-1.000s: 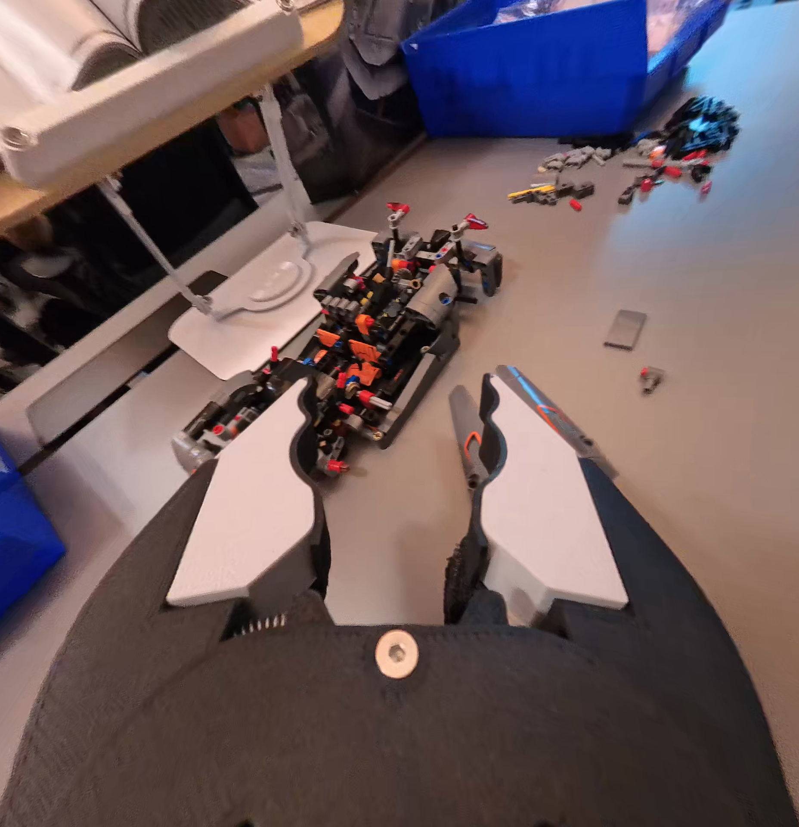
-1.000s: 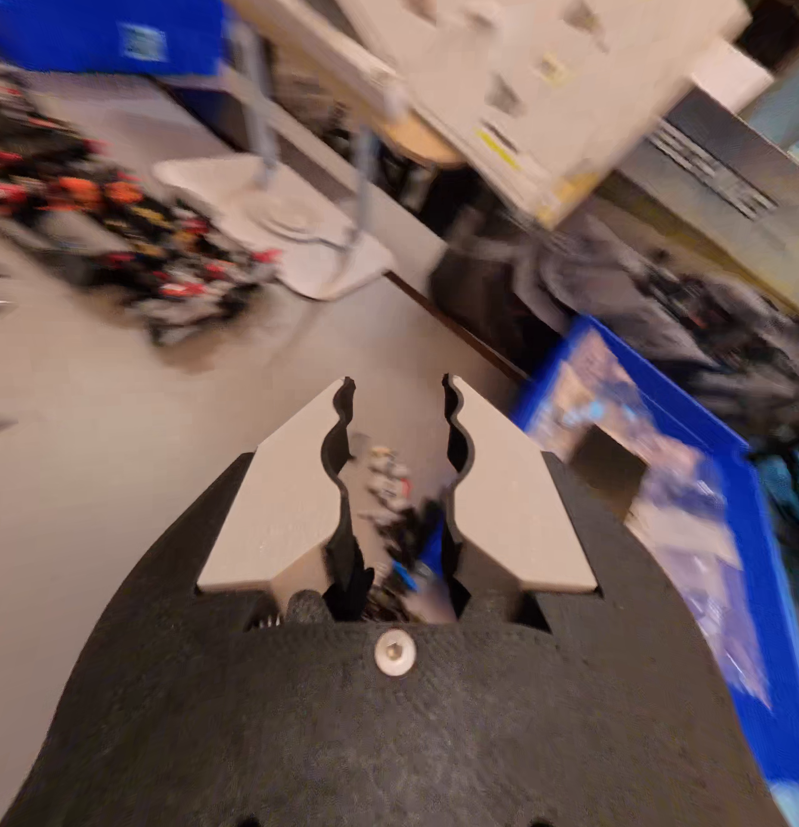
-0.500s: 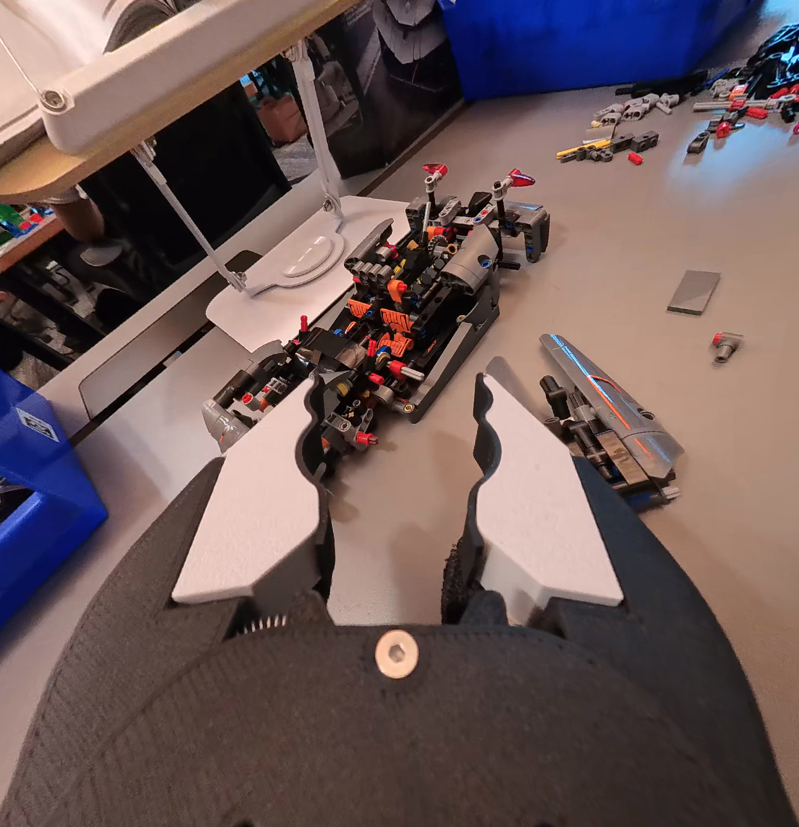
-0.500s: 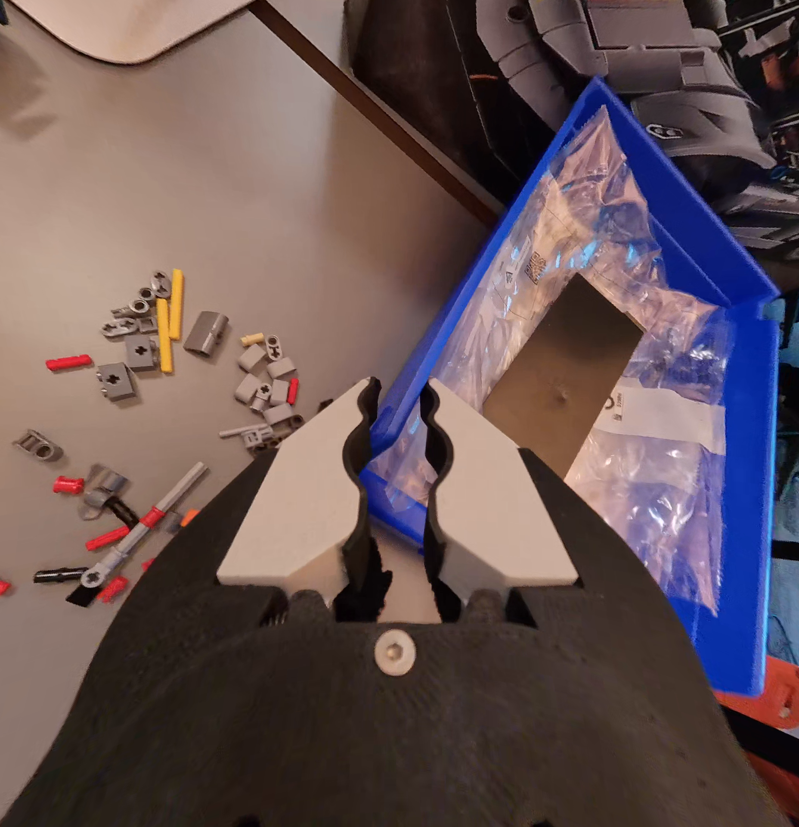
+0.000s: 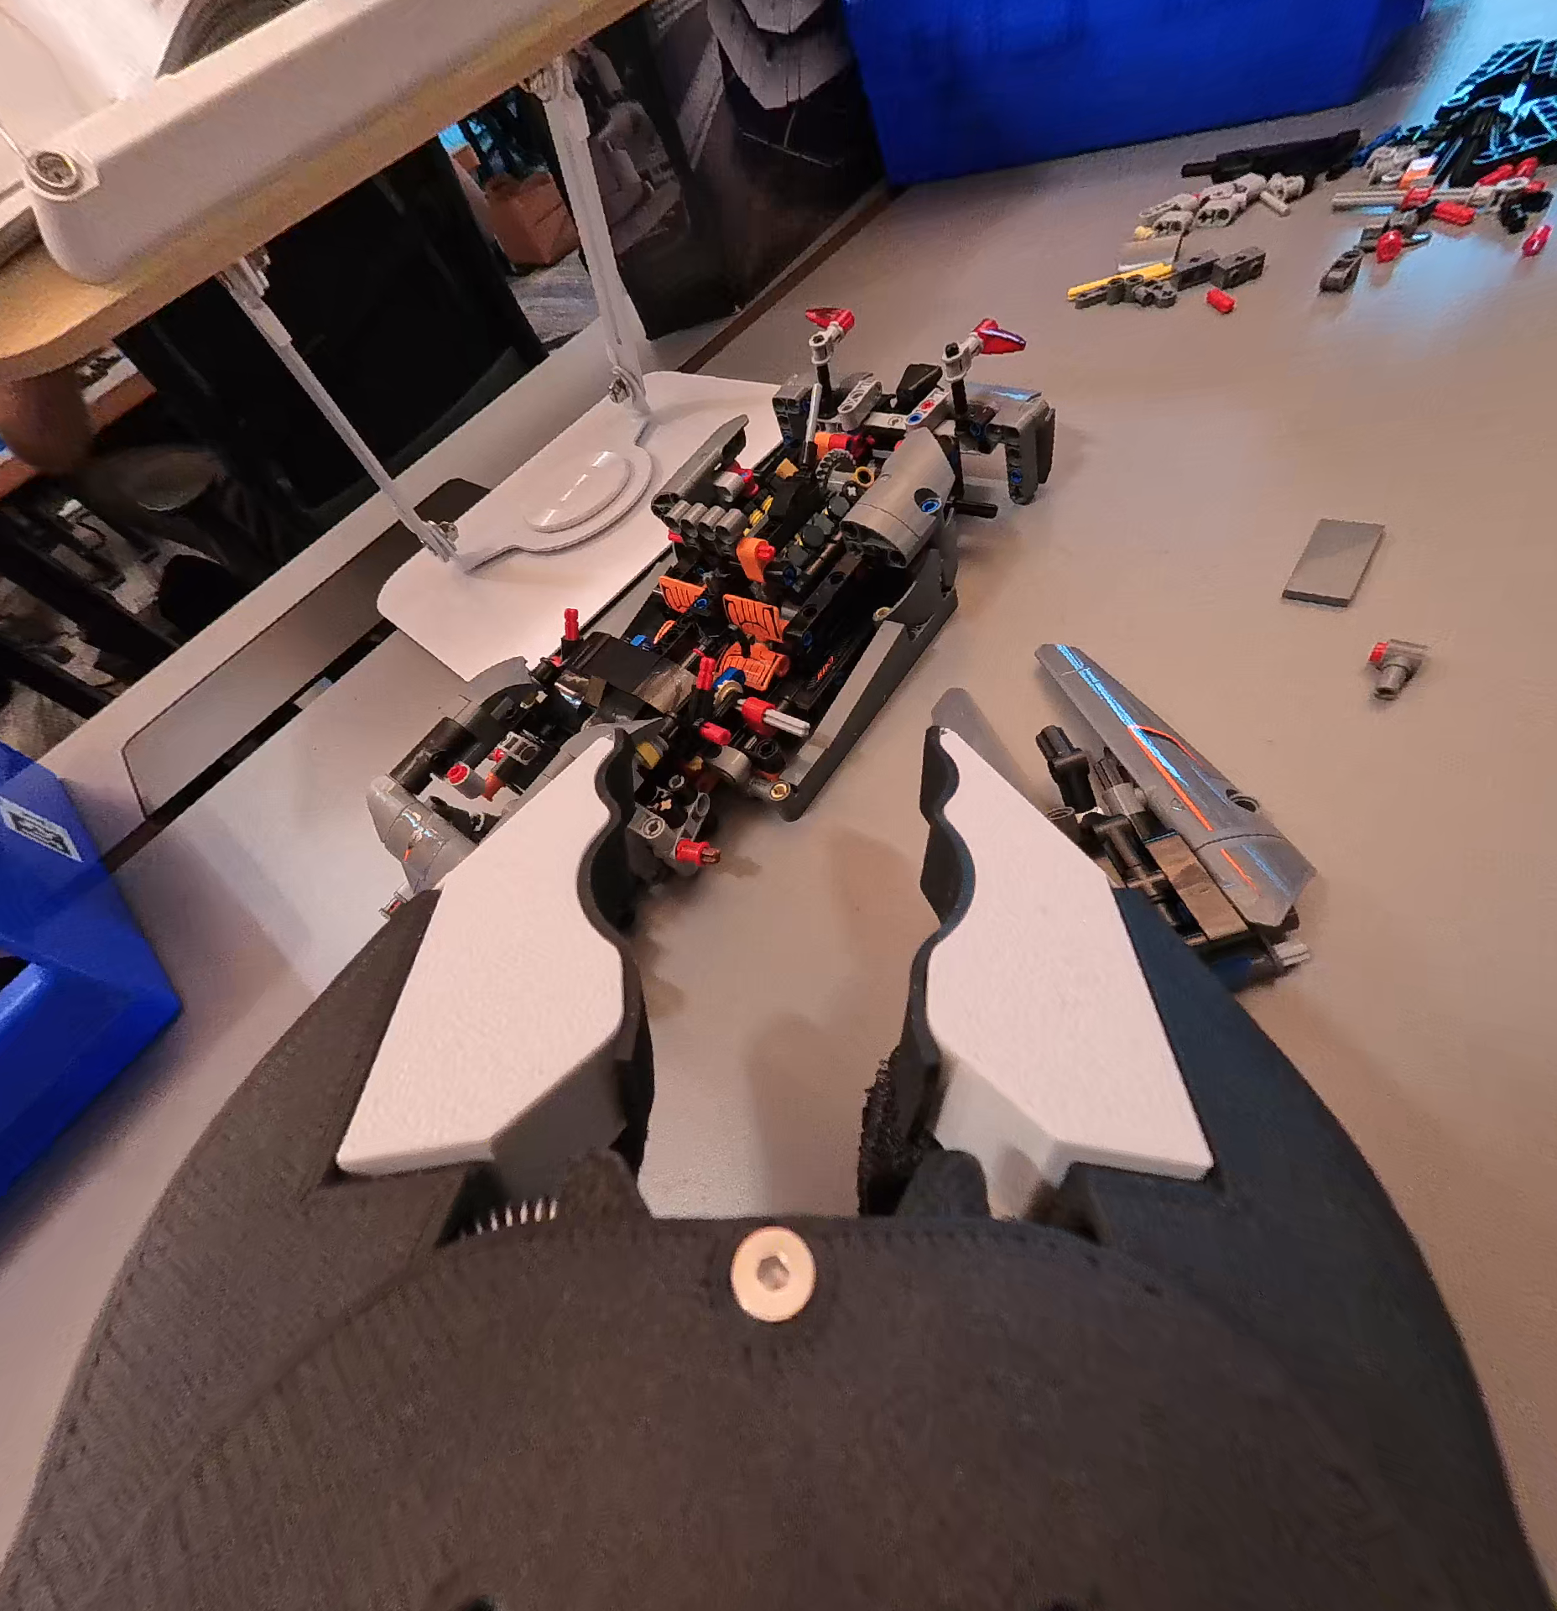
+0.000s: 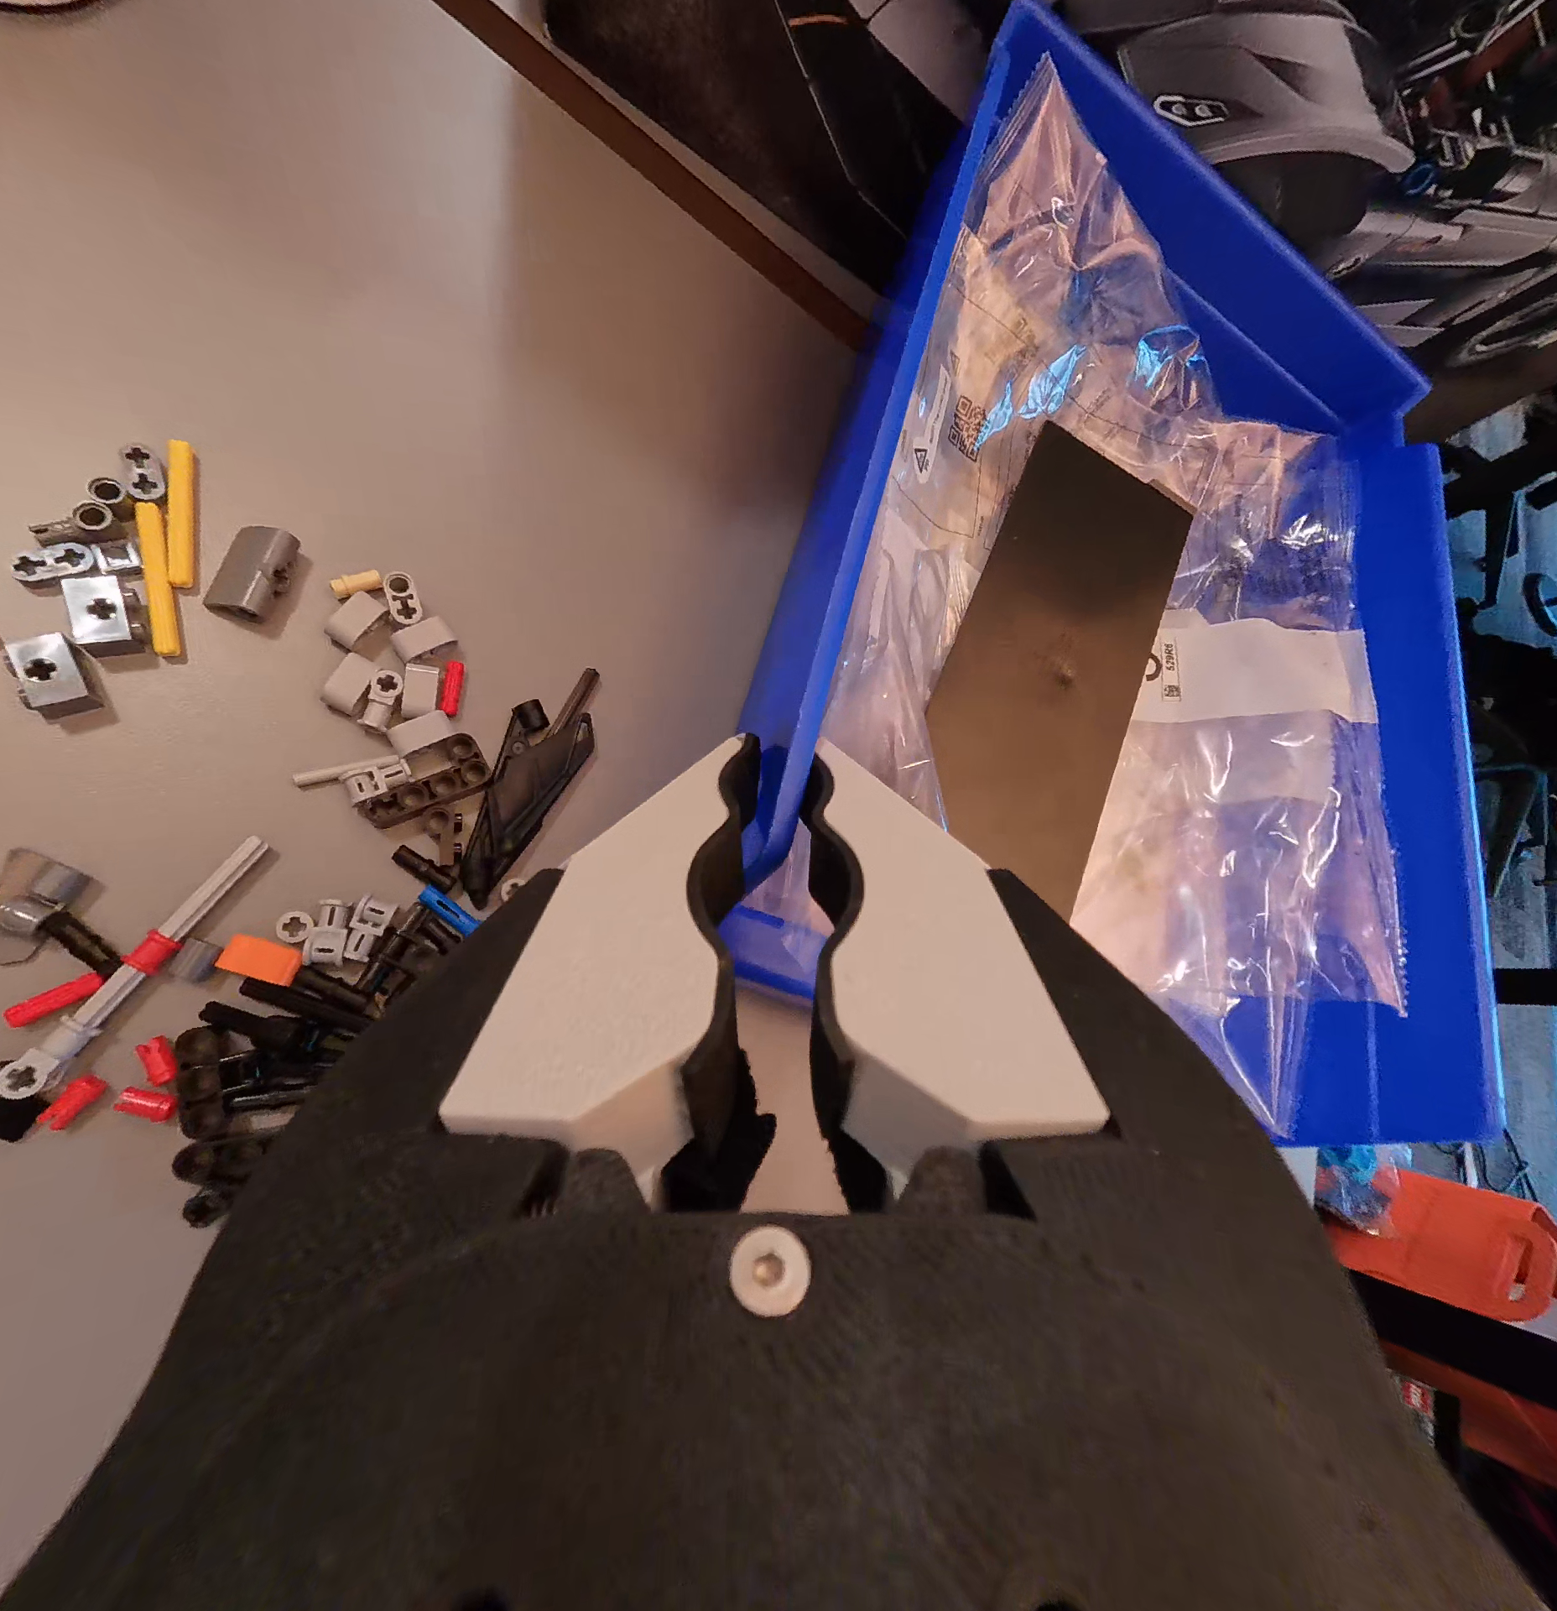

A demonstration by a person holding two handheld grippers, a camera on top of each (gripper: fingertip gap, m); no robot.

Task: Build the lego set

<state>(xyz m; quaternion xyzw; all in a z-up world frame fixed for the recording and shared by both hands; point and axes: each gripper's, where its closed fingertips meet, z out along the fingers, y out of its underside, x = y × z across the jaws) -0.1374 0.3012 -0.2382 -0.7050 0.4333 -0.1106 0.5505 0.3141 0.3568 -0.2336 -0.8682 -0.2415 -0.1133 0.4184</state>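
Two grippers, both empty: left gripper [image 5: 771, 758] spread wide over the half-built lego car [image 5: 758, 601] mid-bench — seemingly ready to steady it; right gripper [image 6: 779, 758], nearly closed, hovers beside loose pieces [image 6: 261, 785] at the blue bin [image 6: 1411, 785].

Left claw [image 5: 771, 741] perhaps hides chassis [image 5: 758, 610].
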